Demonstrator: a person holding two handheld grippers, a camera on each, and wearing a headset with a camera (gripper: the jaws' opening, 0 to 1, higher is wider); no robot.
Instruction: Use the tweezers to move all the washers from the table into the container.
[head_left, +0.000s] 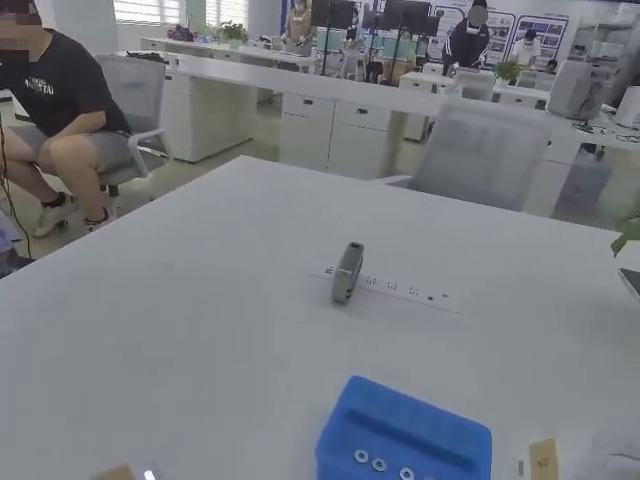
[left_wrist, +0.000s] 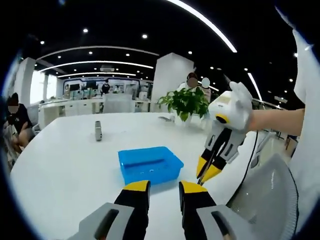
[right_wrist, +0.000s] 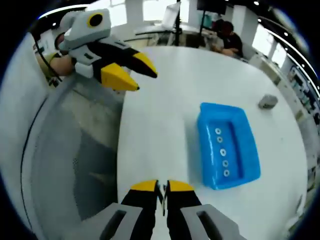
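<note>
Now right claw (right_wrist: 161, 189) squeezes tweezers (right_wrist: 161, 196) tight, above worktop (right_wrist: 165, 100) edge. Left claw (left_wrist: 164, 189) partly open, holds nothing. Five washers (right_wrist: 222, 152) lie inside blue container (right_wrist: 251, 155) on worktop, near both claws. Job looks nearly done, maybe all done.

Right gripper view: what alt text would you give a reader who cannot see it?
A blue container holding five washers in a row sits on a white table. The right gripper rises from the bottom, shut on thin tweezers; the left gripper hovers open at upper left.
</note>
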